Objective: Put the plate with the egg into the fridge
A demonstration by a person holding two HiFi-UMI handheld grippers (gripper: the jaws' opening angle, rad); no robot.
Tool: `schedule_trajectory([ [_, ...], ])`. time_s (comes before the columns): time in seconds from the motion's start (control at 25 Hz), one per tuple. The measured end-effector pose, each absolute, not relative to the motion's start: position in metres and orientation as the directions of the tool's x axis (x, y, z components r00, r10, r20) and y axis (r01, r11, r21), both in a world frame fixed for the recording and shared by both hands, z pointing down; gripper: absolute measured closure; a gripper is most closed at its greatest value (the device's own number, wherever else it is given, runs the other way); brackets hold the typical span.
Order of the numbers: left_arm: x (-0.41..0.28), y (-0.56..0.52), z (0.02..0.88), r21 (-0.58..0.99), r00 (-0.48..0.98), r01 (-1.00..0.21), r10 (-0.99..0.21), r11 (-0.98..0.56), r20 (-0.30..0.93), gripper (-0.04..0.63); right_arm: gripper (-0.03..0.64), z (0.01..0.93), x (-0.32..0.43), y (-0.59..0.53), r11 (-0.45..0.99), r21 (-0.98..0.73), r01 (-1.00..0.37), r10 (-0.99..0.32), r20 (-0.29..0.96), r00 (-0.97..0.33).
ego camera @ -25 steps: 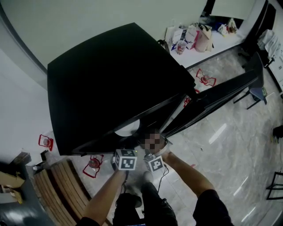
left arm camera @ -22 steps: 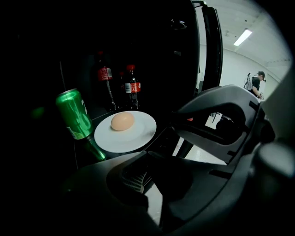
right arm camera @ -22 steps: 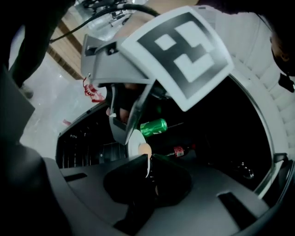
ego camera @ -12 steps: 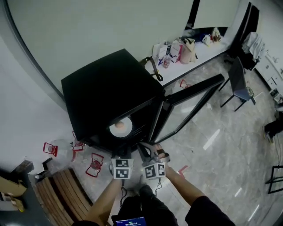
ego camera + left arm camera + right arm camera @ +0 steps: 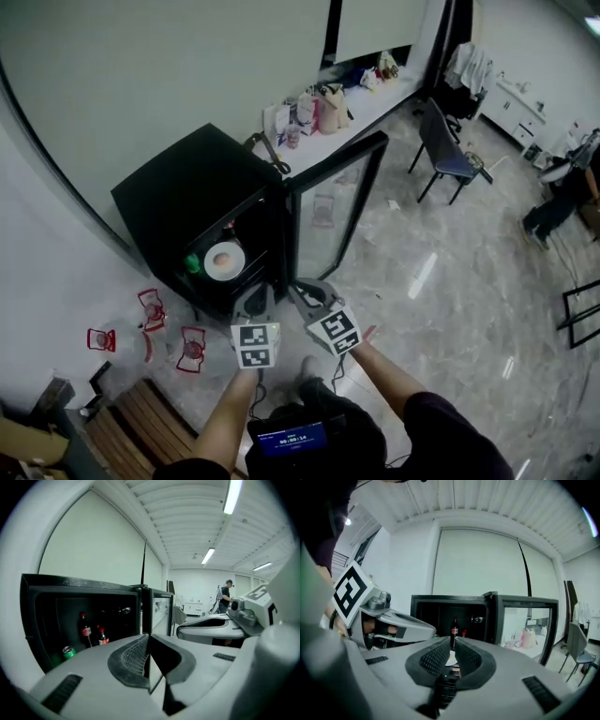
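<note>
Three red-and-clear things lie on the floor at far left, beside a slatted wooden bench, all well clear of the black fridge. The plate with the egg sits inside the fridge on a shelf, just right of a green can; two red-capped bottles stand deeper in, behind it. The glass door stands wide open, swung off to the right, so nothing blocks the opening. Below it in the head view, the left gripper and the right gripper are held side by side in front of the fridge and apart from it. Both have their jaws pressed together on nothing – in the right gripper view only a thin slit is left between the pads, and the plate shows far beyond it (not between them). Further right come a white counter crowded with bags, a dark chair and, at the edge, a person standing on the marble floor. Against the earlier pictures, the fridge has shrunk in the head view and much more of the room is seen – a second ago both grippers were right at the opening, with the plate half hidden under the fridge's top edge; now they are drawn back and higher, and the plate lies in plain sight. The door is open as before.
</note>
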State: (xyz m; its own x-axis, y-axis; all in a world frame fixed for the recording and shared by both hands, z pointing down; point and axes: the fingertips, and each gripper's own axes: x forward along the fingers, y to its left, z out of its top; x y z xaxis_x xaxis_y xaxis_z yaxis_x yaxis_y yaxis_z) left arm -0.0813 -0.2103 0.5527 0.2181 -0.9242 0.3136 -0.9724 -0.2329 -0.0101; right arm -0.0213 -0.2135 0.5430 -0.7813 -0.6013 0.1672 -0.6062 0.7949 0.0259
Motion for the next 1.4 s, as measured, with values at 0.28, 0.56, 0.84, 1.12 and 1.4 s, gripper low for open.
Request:
schedule_trajectory([
  [0.28, 0.008, -0.251, 0.522, -0.054, 0.350, -0.925, -0.899, -0.376, 0.263, 0.583, 0.560, 0.522, 0.066, -0.265, 0.756, 0.004, -0.654, -0.645, 0.170, -0.745],
  [0.56, 0.096, -0.337, 0.534, -0.074, 0.382, -0.907, -0.884, -0.414, 0.271, 0.583, 0.447, 0.548, 0.177, -0.372, 0.770, 0.061, -0.635, -0.627, 0.262, -0.734],
  [0.84, 0.168, -0.433, 0.540, -0.085, 0.357, -0.913, -0.883, -0.399, 0.304, 0.581, 0.349, 0.562, 0.244, -0.503, 0.823, 0.065, -0.564, -0.551, 0.330, -0.766],
  [1.12, 0.187, -0.483, 0.546, -0.105, 0.315, -0.922, -0.880, -0.372, 0.355, 0.555, 0.260, 0.566, 0.240, -0.604, 0.885, 0.046, -0.464, -0.445, 0.381, -0.811],
  [1.4, 0.175, -0.498, 0.554, -0.112, 0.254, -0.942, -0.890, -0.316, 0.379, 0.555, 0.250, 0.563, 0.210, -0.623, 0.923, 0.058, -0.380, -0.373, 0.369, -0.851],
])
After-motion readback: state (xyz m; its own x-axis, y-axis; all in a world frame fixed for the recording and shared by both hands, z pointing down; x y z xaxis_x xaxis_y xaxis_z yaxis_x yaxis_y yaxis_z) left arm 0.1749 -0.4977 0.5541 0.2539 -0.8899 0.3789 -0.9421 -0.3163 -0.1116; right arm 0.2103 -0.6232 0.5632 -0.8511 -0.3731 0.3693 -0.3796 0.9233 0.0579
